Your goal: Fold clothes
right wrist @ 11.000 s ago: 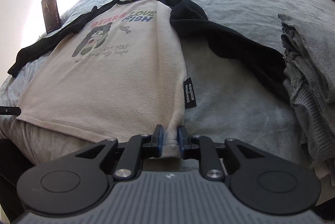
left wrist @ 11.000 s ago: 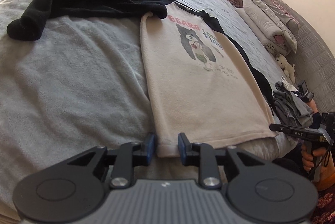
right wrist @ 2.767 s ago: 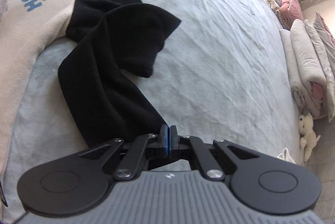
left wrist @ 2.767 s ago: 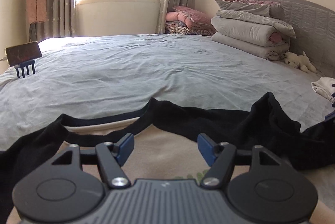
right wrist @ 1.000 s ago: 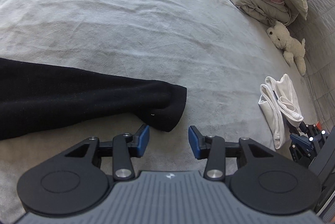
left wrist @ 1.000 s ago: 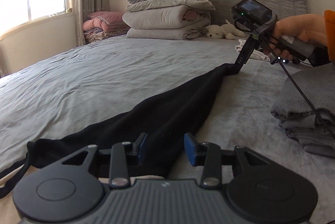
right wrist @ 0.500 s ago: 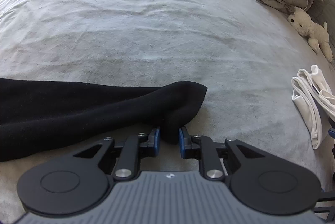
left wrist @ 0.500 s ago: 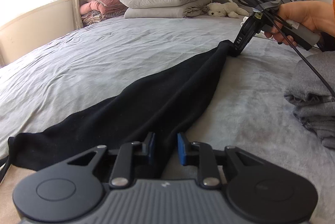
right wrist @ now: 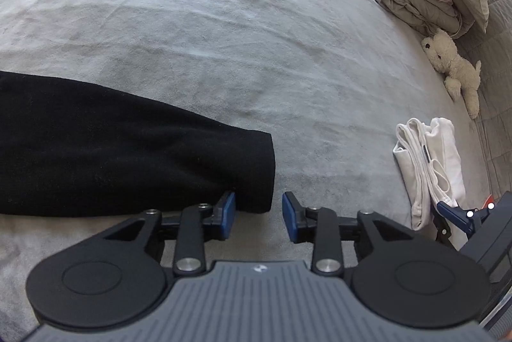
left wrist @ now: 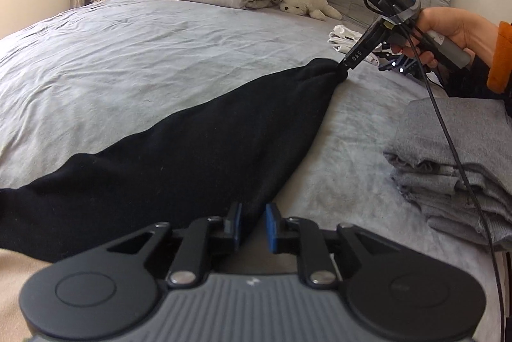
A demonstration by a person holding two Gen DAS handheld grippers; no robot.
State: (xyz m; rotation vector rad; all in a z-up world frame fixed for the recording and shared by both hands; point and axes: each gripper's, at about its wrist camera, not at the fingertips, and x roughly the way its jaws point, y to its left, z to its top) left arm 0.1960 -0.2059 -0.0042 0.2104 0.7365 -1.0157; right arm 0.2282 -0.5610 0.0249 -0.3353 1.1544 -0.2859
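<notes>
Stretching across the grey bed [left wrist: 134, 54], the black sleeve [left wrist: 179, 156] runs from lower left to centre right in the left wrist view. The left gripper [left wrist: 252, 228] is opening, sleeve edge between its pads. The right gripper [right wrist: 258, 218] is opening too, cuff [right wrist: 252, 172] released beside its left pad.

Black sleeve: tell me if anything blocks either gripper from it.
Nothing visible does. The sleeve lies flat on the bed; its cuff sits by the right gripper, its edge between the left gripper's opening jaws.
</notes>
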